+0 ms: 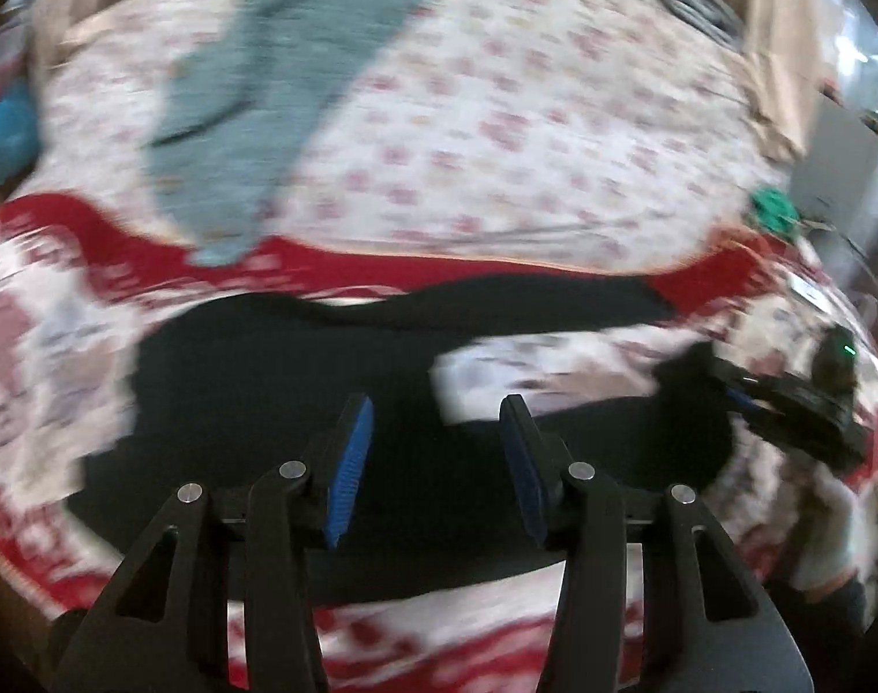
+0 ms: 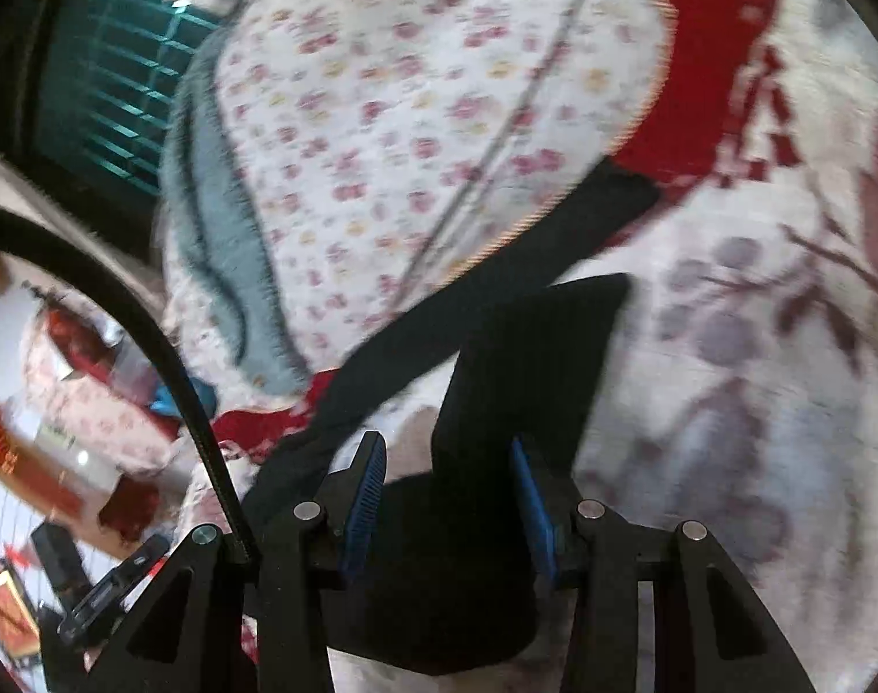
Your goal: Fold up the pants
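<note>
At nine o'clock in the left wrist view a grey-blue garment (image 1: 254,86) lies on the floral quilt (image 1: 525,115), apart from the work. The black pants (image 1: 300,381) sprawl on the red-and-white patterned blanket (image 1: 52,346) of the bed, their legs running toward three o'clock. The left claw (image 1: 436,462) hangs over them at six o'clock, released, nothing between its blue pads. At three o'clock the right claw (image 1: 727,395) reaches a leg end. In its own view that right claw (image 2: 453,491) stands parted above black cloth, and I cannot tell whether it pinches any. The fold seems just beginning; next, each claw likely needs to clamp an edge and carry it over.
</note>
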`<state>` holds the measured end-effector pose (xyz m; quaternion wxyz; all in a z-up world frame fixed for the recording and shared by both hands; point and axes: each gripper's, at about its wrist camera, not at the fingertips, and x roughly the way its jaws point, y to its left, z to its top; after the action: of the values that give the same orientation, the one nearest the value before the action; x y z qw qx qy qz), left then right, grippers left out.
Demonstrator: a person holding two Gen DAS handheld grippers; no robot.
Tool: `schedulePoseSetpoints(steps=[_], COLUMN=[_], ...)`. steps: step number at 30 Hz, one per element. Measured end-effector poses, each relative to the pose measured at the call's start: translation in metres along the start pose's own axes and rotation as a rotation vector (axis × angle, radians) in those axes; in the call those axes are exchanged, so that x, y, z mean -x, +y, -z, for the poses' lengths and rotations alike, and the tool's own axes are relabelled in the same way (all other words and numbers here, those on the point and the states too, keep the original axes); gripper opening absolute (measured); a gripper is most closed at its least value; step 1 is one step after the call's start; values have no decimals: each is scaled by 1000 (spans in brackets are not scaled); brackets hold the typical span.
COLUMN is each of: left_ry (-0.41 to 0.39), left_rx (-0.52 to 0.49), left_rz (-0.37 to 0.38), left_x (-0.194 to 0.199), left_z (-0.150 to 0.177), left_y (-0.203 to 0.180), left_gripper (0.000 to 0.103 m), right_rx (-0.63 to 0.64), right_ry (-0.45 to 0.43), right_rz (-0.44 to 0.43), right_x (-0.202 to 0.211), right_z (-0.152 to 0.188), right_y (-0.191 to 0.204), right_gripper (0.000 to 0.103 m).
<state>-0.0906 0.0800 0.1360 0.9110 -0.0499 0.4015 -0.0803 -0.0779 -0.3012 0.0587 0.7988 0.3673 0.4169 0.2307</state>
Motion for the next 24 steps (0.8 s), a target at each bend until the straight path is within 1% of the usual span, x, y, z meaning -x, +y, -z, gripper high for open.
schedulePoseSetpoints(steps=[2, 3, 4, 6, 9, 11, 13, 15, 17, 19, 22, 24], left_ry=[29, 60, 83, 113, 151, 169, 184, 205, 224, 234, 233, 235], left_rx=[-27, -33, -35, -35, -49, -58, -75, -95, -116, -153, -213, -246], left_rz=[79, 137, 176, 271, 344, 358, 372, 375, 392, 399, 388, 384], left_x=[-20, -36, -46, -67, -98, -111, -126, -137, -145, -150, -156, -161], left_z=[-7, -13, -16, -23, -29, -30, -32, -33, -32, -28, -23, -21], left_y=[-25, -42, -53, -75, -113, -128, -143, -151, -155, -162, -171, -177], left_gripper=[46, 46, 46, 46, 46, 46, 46, 46, 46, 46, 48, 48], right_rx=[-11, -25, -53, -93, -179, -231, -236, -217, -196, -183, -188, -159], right_ry=[21, 25, 27, 20, 11, 1, -24, -55, -57, -59, -45, -8], right_rz=[-45, -68, -91, -114, -178, -216, -184, -121, -37, 18, 38, 64], right_x=[-6, -8, -9, -10, -10, -8, -2, 8, 16, 20, 18, 11], right_z=[0, 0, 0, -1, -4, -8, -16, -25, -32, -38, -47, -57], right_y=[1, -1, -5, -11, -25, -32, -36, -39, -44, -50, -60, -61], right_gripper=[43, 43, 43, 43, 46, 47, 48, 48, 48, 48, 48, 48])
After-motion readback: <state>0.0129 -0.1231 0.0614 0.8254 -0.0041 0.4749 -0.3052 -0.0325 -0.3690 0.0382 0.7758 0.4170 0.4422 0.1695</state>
